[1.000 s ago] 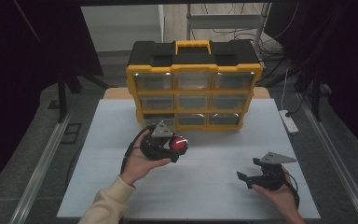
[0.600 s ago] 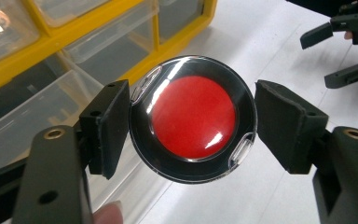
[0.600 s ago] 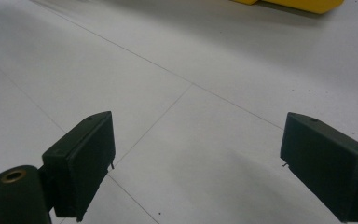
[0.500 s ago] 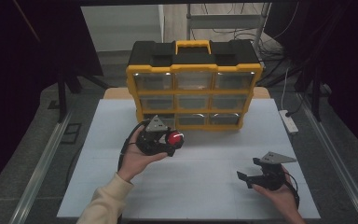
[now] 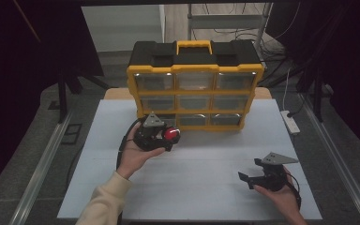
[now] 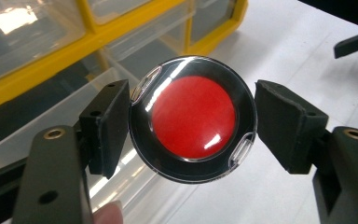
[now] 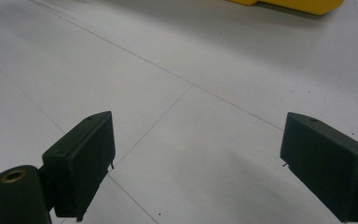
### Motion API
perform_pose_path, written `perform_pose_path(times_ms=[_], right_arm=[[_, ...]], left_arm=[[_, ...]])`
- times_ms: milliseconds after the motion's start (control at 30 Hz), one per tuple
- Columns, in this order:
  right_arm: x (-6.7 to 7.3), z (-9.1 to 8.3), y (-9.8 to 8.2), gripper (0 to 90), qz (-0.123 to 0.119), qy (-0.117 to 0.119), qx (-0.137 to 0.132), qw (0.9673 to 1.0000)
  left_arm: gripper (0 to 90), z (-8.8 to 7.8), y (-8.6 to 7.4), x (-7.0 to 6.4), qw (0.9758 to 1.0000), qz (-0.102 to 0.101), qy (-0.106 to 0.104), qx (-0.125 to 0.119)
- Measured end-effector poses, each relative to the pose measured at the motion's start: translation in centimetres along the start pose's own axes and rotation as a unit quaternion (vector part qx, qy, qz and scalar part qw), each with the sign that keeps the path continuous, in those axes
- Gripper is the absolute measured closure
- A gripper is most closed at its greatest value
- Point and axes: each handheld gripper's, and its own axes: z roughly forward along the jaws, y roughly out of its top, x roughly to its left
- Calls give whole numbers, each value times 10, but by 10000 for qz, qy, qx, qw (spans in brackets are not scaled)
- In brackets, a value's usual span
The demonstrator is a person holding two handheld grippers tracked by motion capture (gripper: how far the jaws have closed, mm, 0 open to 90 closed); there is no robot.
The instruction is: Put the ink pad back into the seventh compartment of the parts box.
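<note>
A round red disc in a clear, black-rimmed case (image 6: 193,117) sits between the two pads of my left gripper (image 6: 192,122), which is shut on it. In the high view that gripper (image 5: 168,136) holds the disc (image 5: 172,134) just in front of the bottom-left drawers of the yellow and black organizer (image 5: 194,51). In the left gripper view a clear drawer (image 6: 51,135) stands pulled out right behind the disc. My right gripper (image 5: 251,171) rests low at the table's front right, open and with nothing in it; its jaws (image 7: 198,126) stand wide over bare white tabletop.
The organizer has three rows of clear drawers in a yellow frame (image 6: 37,60) and stands at the back of the white table (image 5: 206,159). A white power strip (image 5: 290,122) lies at the right edge. Metal rails run along both sides of the table.
My left hand has carried the red disc a little farther away from the person, toward the organizer's bottom-left drawers. The right gripper has stayed where it was.
</note>
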Motion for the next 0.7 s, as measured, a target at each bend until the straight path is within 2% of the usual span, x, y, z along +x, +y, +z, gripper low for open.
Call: perform_pose_path(times_ms=[167,233,400,467,533,700], right_arm=[[0,0,0,103,3,-4,4,10000],[0,1,0,103,-1,-15,6,10000],[0,0,0,103,7,-10,-1,10000],[0,0,0,103,6,-10,0,10000],[0,0,0,103,4,-10,-1,10000],[0,0,0,103,7,-10,-10,10000]], left_arm=[[302,-1,0,7,9999,-52,119,3],[302,-2,0,12,9997,-83,237,14],[302,-3,-1,21,9994,-178,311,-5],[302,-3,-1,22,9993,-187,336,-4],[302,-3,-1,24,9989,-132,453,29],[302,-2,-1,29,9986,-181,492,14]])
